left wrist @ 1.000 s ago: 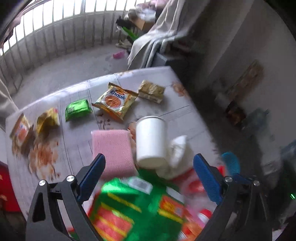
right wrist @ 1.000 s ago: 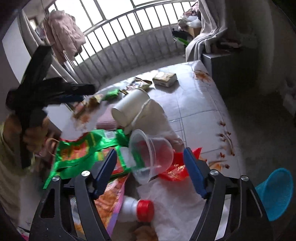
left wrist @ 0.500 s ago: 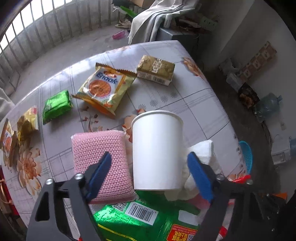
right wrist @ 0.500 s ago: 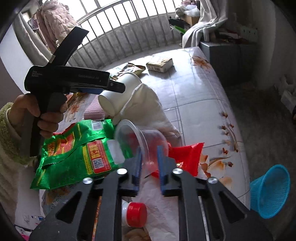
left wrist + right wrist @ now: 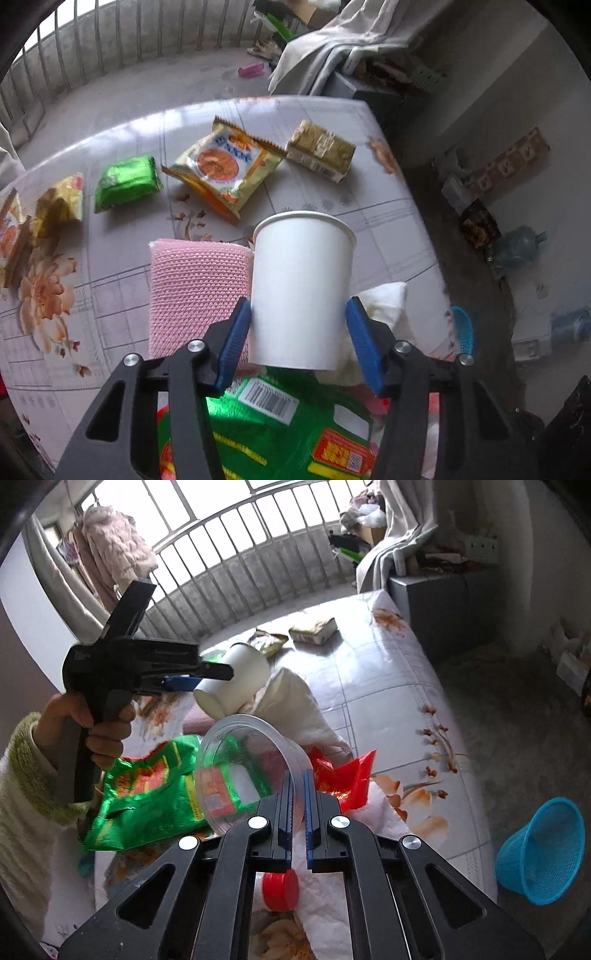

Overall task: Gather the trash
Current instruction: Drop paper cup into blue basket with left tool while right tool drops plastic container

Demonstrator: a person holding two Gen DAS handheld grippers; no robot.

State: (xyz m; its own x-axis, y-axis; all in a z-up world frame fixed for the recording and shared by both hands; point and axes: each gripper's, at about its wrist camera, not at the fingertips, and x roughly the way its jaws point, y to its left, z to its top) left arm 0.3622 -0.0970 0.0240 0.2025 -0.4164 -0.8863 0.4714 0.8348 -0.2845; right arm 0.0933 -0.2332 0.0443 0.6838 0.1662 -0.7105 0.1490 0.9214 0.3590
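Observation:
My left gripper is shut on a white paper cup and holds it above the table; the cup also shows in the right wrist view. My right gripper is shut on the rim of a clear plastic cup, lifted and tilted. Below lie a green snack bag, a red wrapper, a white tissue and a red-capped bottle. A pink sponge lies left of the paper cup.
Farther on the floral table lie a noodle packet, a gold packet, a green packet and yellow wrappers. A blue basket stands on the floor to the right. A balcony railing runs behind.
My left gripper closed on the white paper cup and lifted it. My right gripper closed on the clear cup's rim and raised it.

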